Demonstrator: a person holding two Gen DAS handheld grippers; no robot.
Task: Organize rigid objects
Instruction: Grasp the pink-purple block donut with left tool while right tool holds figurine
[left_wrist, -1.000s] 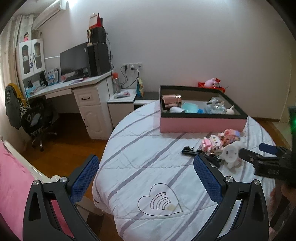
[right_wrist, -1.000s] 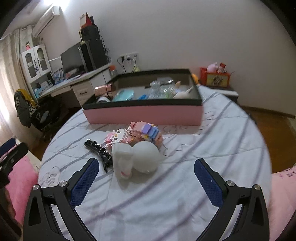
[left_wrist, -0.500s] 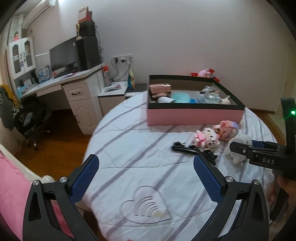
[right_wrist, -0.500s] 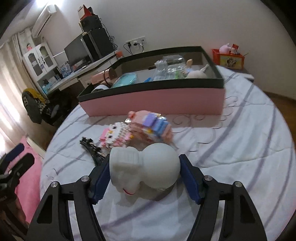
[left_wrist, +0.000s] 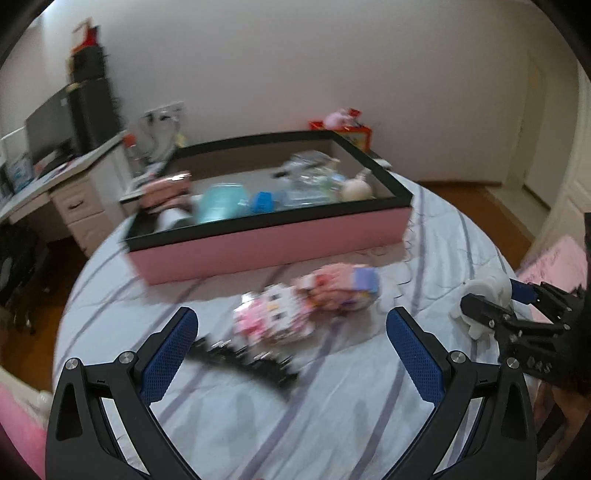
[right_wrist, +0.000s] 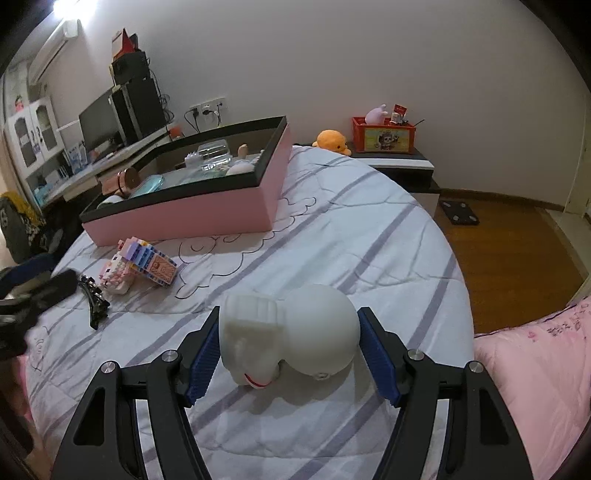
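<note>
While clamped crosswise between blue ribbed fingers (right_wrist: 202, 360) of the right gripper (right_wrist: 290, 356), white plastic doll-like figurine (right_wrist: 288, 334) just above the striped white bedspread (right_wrist: 369, 236).

Long axis running left to right across the grip, round bulbous end toward the right pad, ridged end toward the left. Letters "DAS" on the right gripper body, seen from the left camera. Left gripper (left_wrist: 291, 354) spread wide, holding nothing, over a pink-and-white brick-built toy figure (left_wrist: 273, 317) and a black toothed hair clip (left_wrist: 251, 365); beside them a pink-and-lilac brick-built toy (left_wrist: 343, 288). Behind, on the bed, shallow pink box with black rim (right_wrist: 184, 214) holding a clear plastic container (right_wrist: 214, 155), a teal flat case (right_wrist: 147, 184) and other small items, blurred.
</note>
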